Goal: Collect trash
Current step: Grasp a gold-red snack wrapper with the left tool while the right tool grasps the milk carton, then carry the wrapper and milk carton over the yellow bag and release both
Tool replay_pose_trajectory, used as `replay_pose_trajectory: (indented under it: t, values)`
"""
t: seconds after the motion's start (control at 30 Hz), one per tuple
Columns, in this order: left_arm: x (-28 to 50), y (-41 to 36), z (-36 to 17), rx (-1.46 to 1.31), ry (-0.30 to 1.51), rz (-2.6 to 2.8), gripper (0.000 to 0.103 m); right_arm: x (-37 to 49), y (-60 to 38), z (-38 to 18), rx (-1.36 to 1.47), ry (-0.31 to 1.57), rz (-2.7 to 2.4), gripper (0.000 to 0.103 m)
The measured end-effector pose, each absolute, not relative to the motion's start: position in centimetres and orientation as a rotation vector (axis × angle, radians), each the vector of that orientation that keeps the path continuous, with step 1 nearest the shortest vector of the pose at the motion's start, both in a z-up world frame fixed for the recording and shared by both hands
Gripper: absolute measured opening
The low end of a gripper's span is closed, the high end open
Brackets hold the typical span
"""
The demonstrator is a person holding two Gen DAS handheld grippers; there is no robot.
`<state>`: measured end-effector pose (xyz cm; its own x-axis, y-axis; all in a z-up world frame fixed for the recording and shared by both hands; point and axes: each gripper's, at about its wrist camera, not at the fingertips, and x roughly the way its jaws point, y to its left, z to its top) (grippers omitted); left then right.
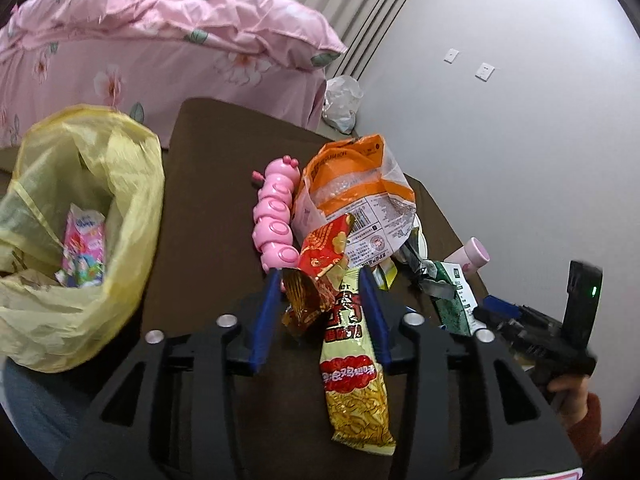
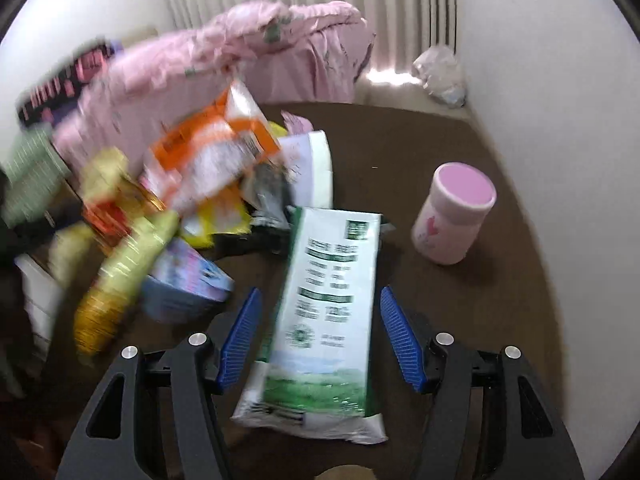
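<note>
One yellow snack packet point(image 1: 356, 364) lengthwise between fingers

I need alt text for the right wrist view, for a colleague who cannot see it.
The right gripper is open, its blue pads either side of a flat green-and-white packet lying on a dark brown table. A pink-lidded jar stands upright to the right; blurred snack wrappers are heaped at left.

Both tongs tilt downward, left tongs point(image 1: 320, 280) part open, right tongs point(image 2: 320, 300) spread wide.
</note>
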<state>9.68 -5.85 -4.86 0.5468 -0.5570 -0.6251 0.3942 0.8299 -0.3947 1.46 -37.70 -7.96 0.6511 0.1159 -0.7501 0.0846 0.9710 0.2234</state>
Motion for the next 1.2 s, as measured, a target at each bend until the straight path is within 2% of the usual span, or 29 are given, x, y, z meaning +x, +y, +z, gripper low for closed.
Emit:
replay_pose_trajectory:
  t: [0.27,0.33,0.43,0.7,0.77,0.8,0.83,1.07,1.17,1.2]
  values:
    - [8.7,-4.7,-4.0,-0.145,0.756,-0.528,0.049,5.6,-37.9,-9.5,0.263,0.965,0.013,0.060]
    - [8.9,-4.2,-4.2,-0.156,0.765,-0.525,0.057,7.1,-37.3,-10.3,0.215,1.015,0.012,0.060]
    - [9.1,-3.9,-4.5,-0.161,0.783,-0.520,0.057,8.3,-36.5,-10.3,0.137,1.032,0.019,0.051]
    - [9.7,-5.9,-4.6,-0.102,0.772,-0.582,0.060,3.9,-35.2,-5.5,0.061,0.817,0.059,0.050]
    - [10.3,-7.0,-4.7,-0.065,0.768,-0.605,0.066,2.7,-35.2,-4.8,0.064,0.784,0.069,0.050]
    - [10.6,-7.4,-4.8,-0.050,0.774,-0.618,0.073,2.2,-35.2,-4.4,0.065,0.764,0.071,0.050]
    - [10.9,-7.9,-4.9,-0.039,0.782,-0.627,0.074,1.8,-35.3,-4.2,0.066,0.751,0.071,0.050]
    - [13.1,-9.0,-6.8,0.058,0.853,-0.533,0.073,-0.8,-36.0,-2.9,0.106,0.667,0.093,0.050]
    - [13.7,-7.9,-8.0,-0.007,0.924,-0.504,0.065,-1.2,-35.8,-3.3,0.105,0.669,0.105,0.050]
    - [13.9,-7.7,-8.4,-0.034,0.952,-0.506,0.058,-1.2,-35.8,-3.6,0.105,0.674,0.110,0.050]
